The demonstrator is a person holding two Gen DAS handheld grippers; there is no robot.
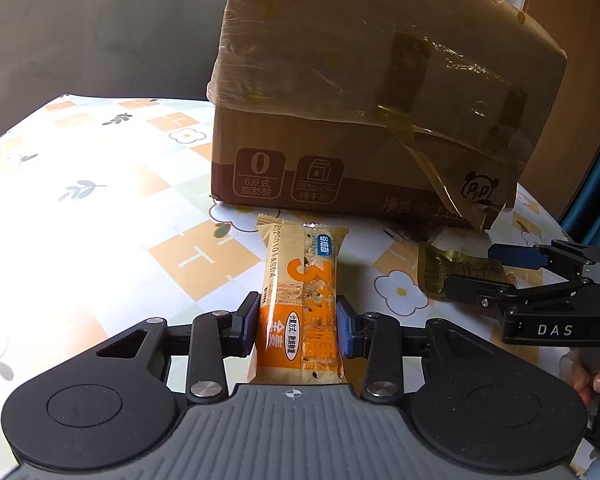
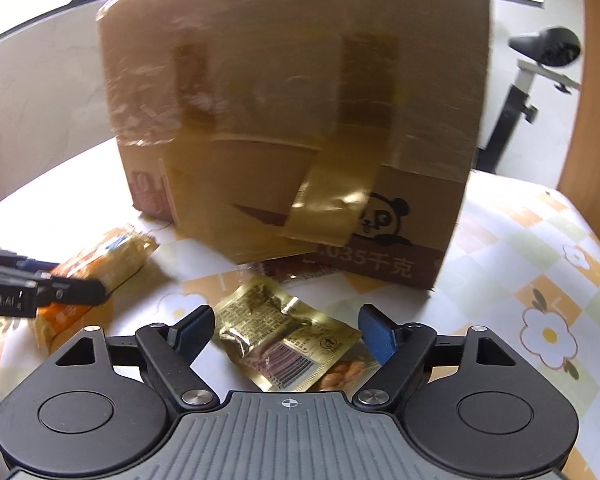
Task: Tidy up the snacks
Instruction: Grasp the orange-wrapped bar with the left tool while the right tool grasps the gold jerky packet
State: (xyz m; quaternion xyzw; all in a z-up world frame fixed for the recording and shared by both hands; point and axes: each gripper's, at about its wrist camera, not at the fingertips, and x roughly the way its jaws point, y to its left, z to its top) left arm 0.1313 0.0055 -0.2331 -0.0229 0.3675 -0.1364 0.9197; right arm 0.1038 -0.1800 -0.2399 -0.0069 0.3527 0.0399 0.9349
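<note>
- Left claw [image 1: 296, 322] has its blue pads pressed on either side of the orange snack bar [image 1: 302, 300], which lies lengthwise on the worktop [image 1: 112, 208], far end towards the cardboard box [image 1: 364, 112].
- Right claw [image 2: 286, 330] stands wide, jaws apart on either side of the gold snack packet [image 2: 284, 340]; the pads do not touch it, so nothing is held there.
- Judgement for the bar: the grip sits low on the wrapper, so a lift should go straight up and slowly, or the long free end may droop or swing.
- Judgement for the packet: it is flat, crinkled and slippery-looking. Centre the jaws over its thicker middle before closing, since a pinch on the thin sealed edge would likely slip.
- Room ahead is tight: the box stands just beyond both snacks, with a loose flap of tape [image 2: 324, 204] hanging near the packet. Its top is out of view, so whether it is open I cannot tell.
- Both claws work near each other; the open worktop to the left of the bar is the freest way out.
</note>
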